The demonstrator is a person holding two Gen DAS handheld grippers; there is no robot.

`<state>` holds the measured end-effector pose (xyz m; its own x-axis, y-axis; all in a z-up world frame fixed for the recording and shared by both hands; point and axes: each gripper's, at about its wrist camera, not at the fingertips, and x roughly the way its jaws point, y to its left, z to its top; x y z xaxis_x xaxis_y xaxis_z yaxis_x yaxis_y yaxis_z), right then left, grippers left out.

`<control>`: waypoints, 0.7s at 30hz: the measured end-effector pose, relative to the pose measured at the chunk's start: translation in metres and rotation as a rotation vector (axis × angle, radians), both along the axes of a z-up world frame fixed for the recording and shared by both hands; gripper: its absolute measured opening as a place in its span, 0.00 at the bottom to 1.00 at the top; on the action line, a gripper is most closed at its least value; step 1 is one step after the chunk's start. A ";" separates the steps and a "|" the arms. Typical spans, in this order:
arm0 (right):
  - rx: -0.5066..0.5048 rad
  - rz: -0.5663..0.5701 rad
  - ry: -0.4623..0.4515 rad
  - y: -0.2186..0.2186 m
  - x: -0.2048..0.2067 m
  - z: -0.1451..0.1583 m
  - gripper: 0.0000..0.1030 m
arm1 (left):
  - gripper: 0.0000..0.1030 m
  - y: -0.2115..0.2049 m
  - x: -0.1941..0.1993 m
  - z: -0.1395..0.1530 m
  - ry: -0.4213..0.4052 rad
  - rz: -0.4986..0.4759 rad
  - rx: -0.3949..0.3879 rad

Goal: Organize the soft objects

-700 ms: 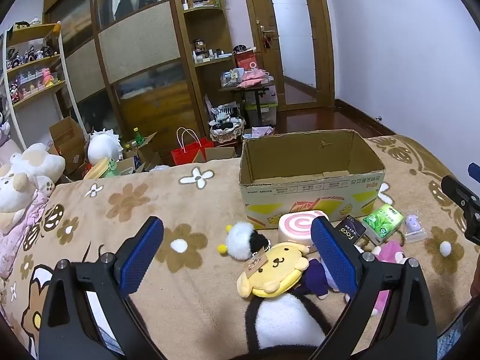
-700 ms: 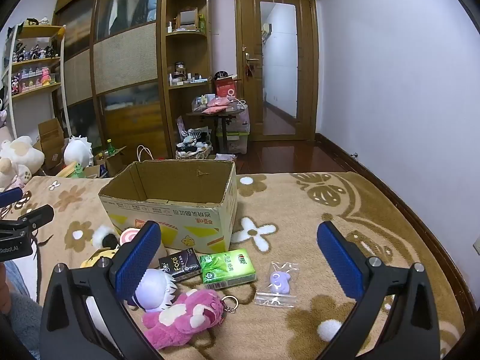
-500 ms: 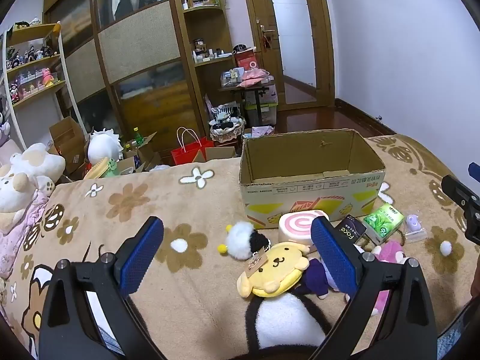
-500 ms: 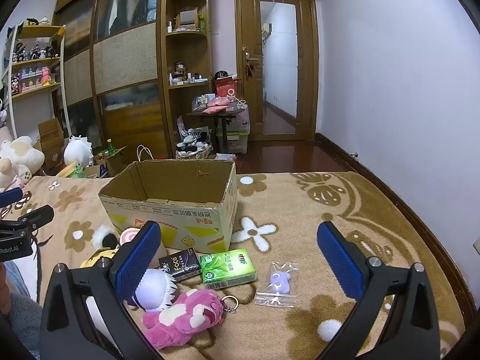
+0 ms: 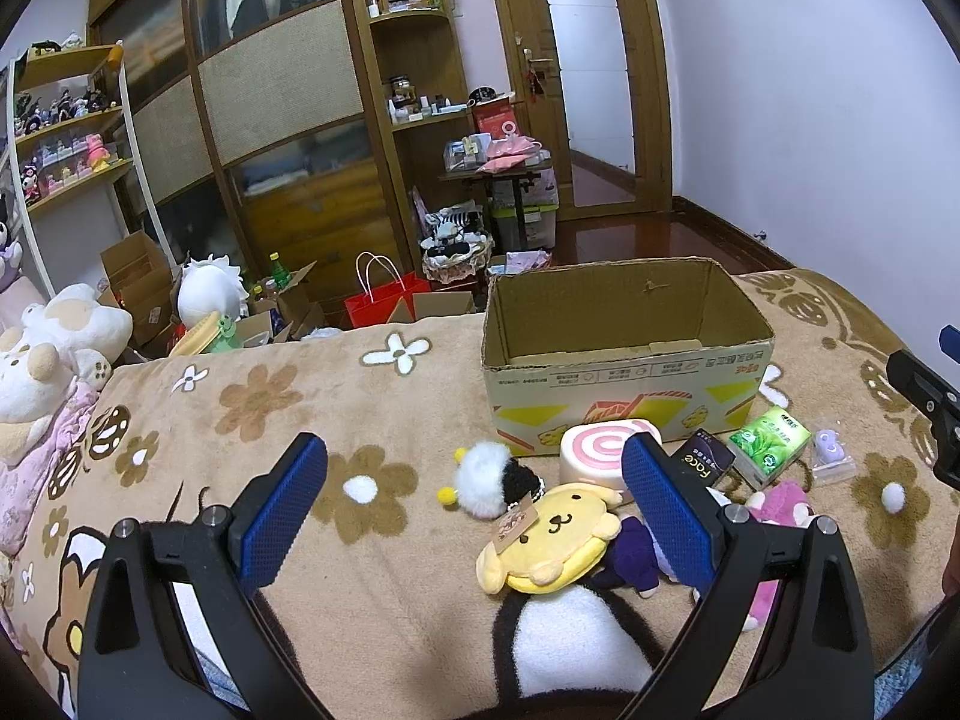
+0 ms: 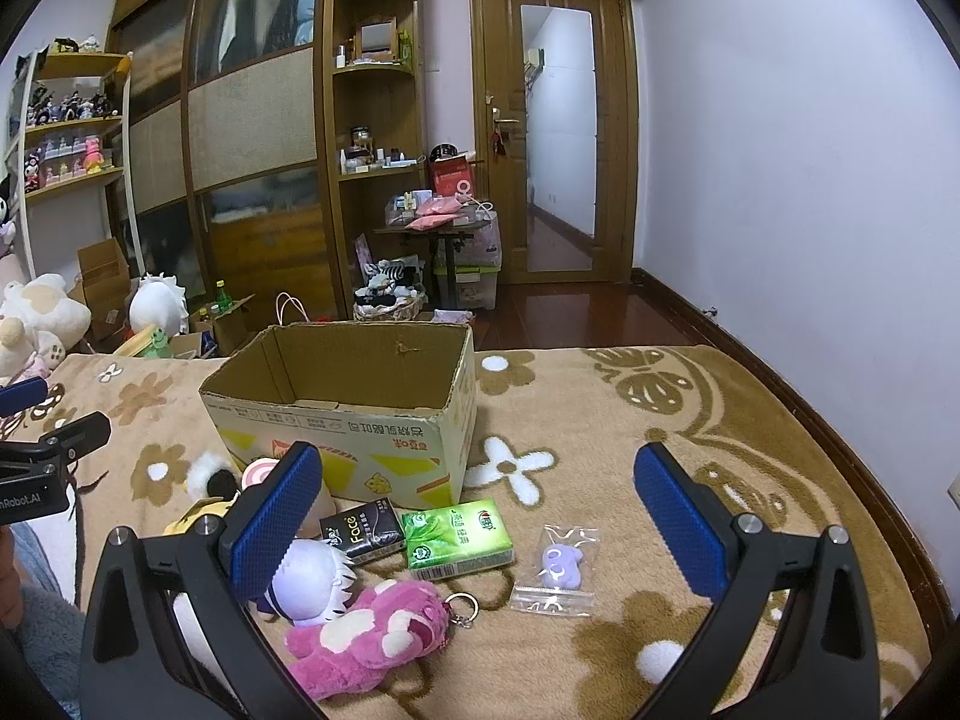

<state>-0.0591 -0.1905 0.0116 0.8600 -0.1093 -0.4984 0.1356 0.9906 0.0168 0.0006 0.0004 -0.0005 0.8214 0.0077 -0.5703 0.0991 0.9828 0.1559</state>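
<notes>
both the left gripper (image 5: 474, 501) and right gripper (image 6: 477, 513) hang spread wide and empty, short of the open brown cardboard box (image 6: 336, 414); the pink plush bear (image 6: 372, 624), lying lengthwise on the blanket before the box, seems nearer the right gripper, just below its left finger.

The flowered blanket (image 6: 600, 420) looks like thick, matt fleece, its pile deep and fuzzy. The open cardboard box (image 6: 360, 426) shows raw brown board inside, printed matt paper outside, with ragged torn rims. The pink bear plush (image 6: 372, 630) is shaggy cloth, and its key ring gleams like metal. The yellow dog plush (image 5: 552, 540) is smooth velour with a paper tag. The green tissue pack (image 6: 457, 540) shines in glossy plastic film; the small zip bag (image 6: 558, 570) is clear, crinkled plastic. The floor (image 6: 570, 312) is polished, reflective wood.
</notes>
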 end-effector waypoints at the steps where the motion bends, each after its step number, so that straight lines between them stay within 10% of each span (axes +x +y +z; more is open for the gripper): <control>1: 0.000 0.000 0.000 0.001 0.000 -0.001 1.00 | 0.95 0.001 -0.001 -0.001 0.001 0.001 0.001; 21: -0.001 0.001 0.006 0.002 0.000 -0.003 1.00 | 0.95 0.004 0.001 -0.001 0.008 0.012 0.005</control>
